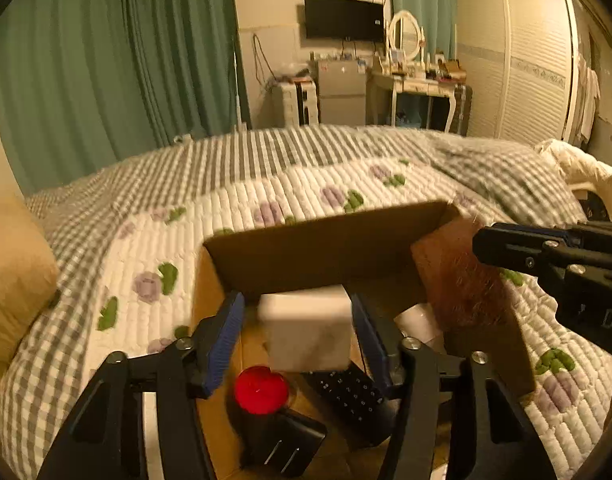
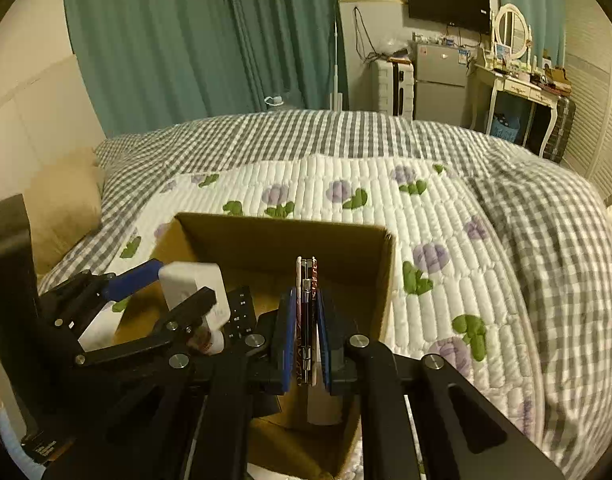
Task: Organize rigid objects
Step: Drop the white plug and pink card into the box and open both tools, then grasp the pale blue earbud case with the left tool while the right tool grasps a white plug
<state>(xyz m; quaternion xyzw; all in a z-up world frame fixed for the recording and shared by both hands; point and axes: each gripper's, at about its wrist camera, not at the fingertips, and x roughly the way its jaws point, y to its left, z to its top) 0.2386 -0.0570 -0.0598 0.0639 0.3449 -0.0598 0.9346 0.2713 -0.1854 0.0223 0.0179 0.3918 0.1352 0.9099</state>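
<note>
Take the open brown cardboard box (image 2: 290, 240) as your landmark; it sits on the bed's quilted white cover with purple flowers and grey checks (image 2: 385, 184), and everything you are sorting goes inside it.

Your left claw (image 1: 298, 332) is over the box's middle, its blue pads (image 1: 226, 344) apart on either side of a white rectangular plastic block (image 1: 307, 330). From the left wrist view you cannot tell whether the pads are touching it, so confirm the hold before you move. Below it on the box floor lie a round red object (image 1: 261, 390), a black keypad remote (image 1: 351, 394) and a black flat-pronged plug adapter (image 1: 286, 446). Lower the block into a bare patch of floor towards the far wall, not on top of these.

Your right claw (image 2: 306, 336) is over the box's right side, pinched narrow on a thin flat patterned case with a small hinge (image 2: 306, 312), held edge-up. Keep it vertical and slide it down against the box's right wall, where it will probably stand without tipping.

Move one claw at a time; they are close together over the box, and the linkages could clash.
</note>
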